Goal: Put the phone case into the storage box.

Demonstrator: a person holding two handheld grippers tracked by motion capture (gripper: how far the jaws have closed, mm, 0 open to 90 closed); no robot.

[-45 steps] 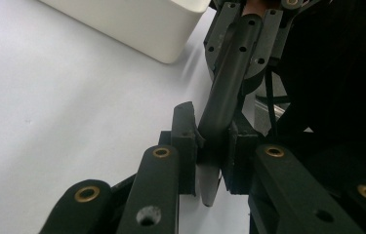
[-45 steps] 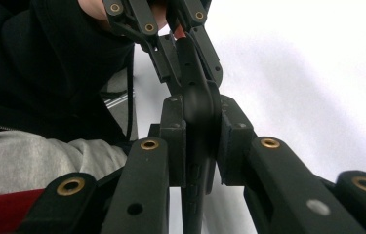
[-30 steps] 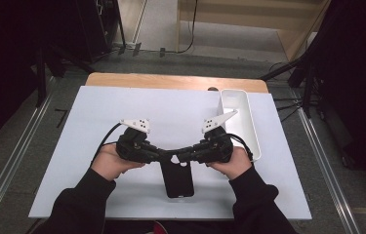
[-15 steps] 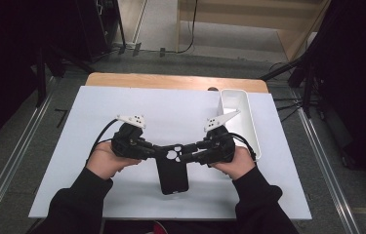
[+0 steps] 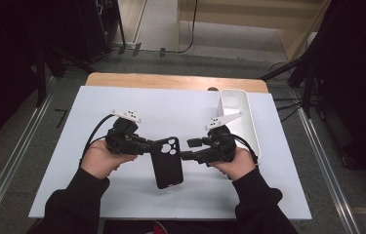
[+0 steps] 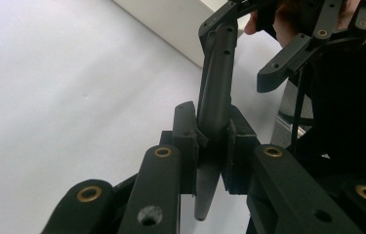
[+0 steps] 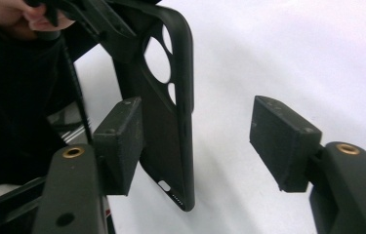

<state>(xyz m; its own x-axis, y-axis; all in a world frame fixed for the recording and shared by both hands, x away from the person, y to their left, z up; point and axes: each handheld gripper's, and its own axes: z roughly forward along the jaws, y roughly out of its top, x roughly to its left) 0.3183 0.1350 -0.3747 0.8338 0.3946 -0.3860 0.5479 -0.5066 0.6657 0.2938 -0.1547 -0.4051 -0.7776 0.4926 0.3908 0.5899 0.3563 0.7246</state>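
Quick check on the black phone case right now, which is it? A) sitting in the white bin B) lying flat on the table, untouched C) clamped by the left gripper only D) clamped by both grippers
C: the left gripper pinches the edge of the phone case between its pads, while the right gripper has just been opening, with one pad well clear of the case.
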